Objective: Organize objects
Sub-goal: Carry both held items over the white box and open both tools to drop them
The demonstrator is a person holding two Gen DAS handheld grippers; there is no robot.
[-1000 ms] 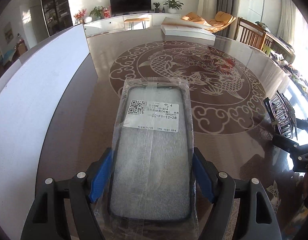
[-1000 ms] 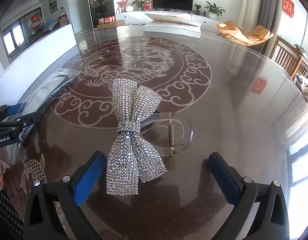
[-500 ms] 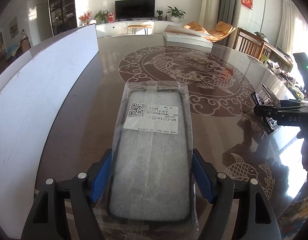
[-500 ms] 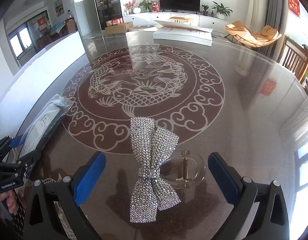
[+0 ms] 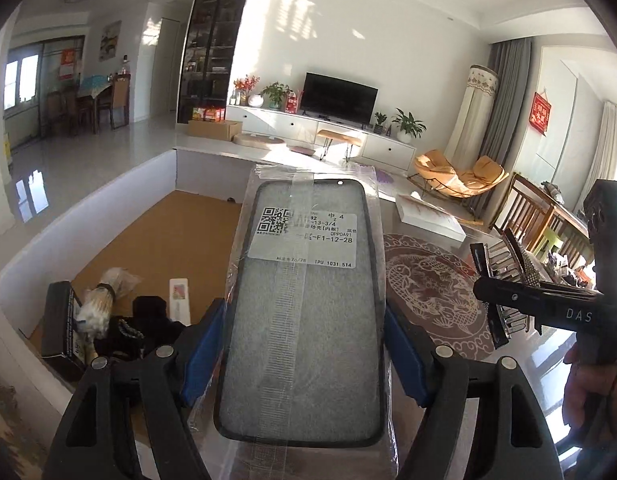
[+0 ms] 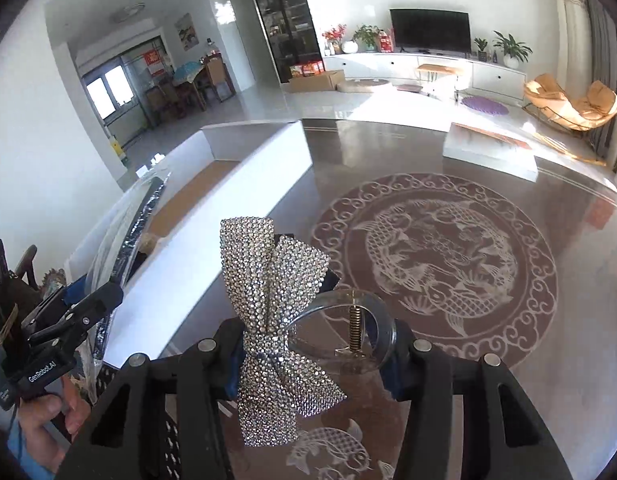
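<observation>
A: Blue pads of the left gripper clamp the bagged phone case, centre frame, above the white box w/ clutter lower left.

B: Right gripper? Jaws just closed in, pinching the rhinestone bow clip, bottom centre, over the table.

Domestic living room. Television on white cabinet at upper centre; potted plants, rocking lounger at right.
</observation>
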